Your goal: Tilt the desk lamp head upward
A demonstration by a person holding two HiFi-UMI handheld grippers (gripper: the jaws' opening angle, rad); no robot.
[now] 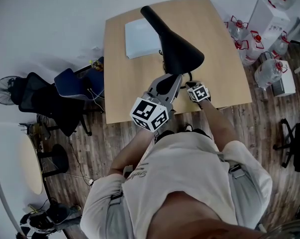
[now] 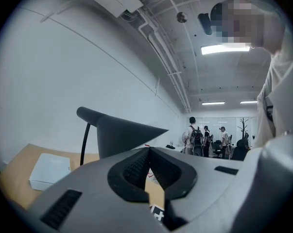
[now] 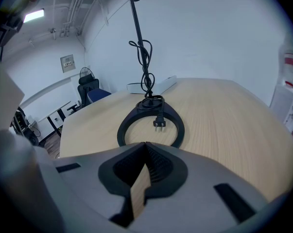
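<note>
Here, the black lamp head (image 1: 174,44) hangs over the middle of the wooden counter (image 1: 224,59). Its narrow end points toward the far edge and its wide end toward the near edge. The left tool (image 1: 164,83) is raised just beside that wide end. In the left gripper view its jaws are pressed together with nothing between them, and the lamp head (image 2: 122,135) rises just beyond the tips; whether they touch it I cannot tell.

The right tool (image 3: 146,147) is low over the counter by the near edge, its jaws likewise closed on nothing. Ahead of it lies the lamp's ring-shaped base (image 3: 179,126), with the plug (image 3: 159,123) resting inside the ring and the cord (image 3: 146,76) wound round the thin stem (image 3: 136,23).

A flat white box (image 1: 142,38) sits toward the far left corner.
</note>
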